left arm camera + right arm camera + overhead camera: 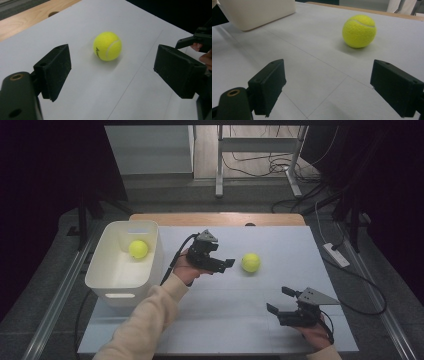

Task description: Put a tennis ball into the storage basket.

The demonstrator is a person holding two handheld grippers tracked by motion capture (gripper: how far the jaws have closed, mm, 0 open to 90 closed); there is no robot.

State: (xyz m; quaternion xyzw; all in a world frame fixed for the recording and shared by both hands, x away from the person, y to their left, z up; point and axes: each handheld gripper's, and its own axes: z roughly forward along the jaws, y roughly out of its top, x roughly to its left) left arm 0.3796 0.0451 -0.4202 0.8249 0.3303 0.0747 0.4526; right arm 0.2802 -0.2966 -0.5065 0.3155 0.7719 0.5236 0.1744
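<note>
Yellow tennis ball [251, 262] sits loose on the white counter [240, 320], mid-right, well apart from the bin. Left gripper [227, 263] is just to its left, aimed at it; jaws spread, nothing between them. In the left gripper view the ball [107, 46] lies ahead of the jaws and a bit left of their midline, not yet inside the gap.

Right gripper [280, 301] is parked at the near right, jaws released, empty, pointing toward the same ball [359, 30].

White bin [107, 281] stands at the left edge with a second ball [138, 249] already in it, near the far side.

Judgement: step in hand is the approach for a pick, likely bin-bound. To do it well:
- shift left in that view so the ball centres between the pads
- drop until the pads straddle the ball's widest part, not the top
- go in slow; a nudge from one pad will roll it away
- close evenly, lift straight up before swinging left.

Right gripper should stay clear of the path.
</note>
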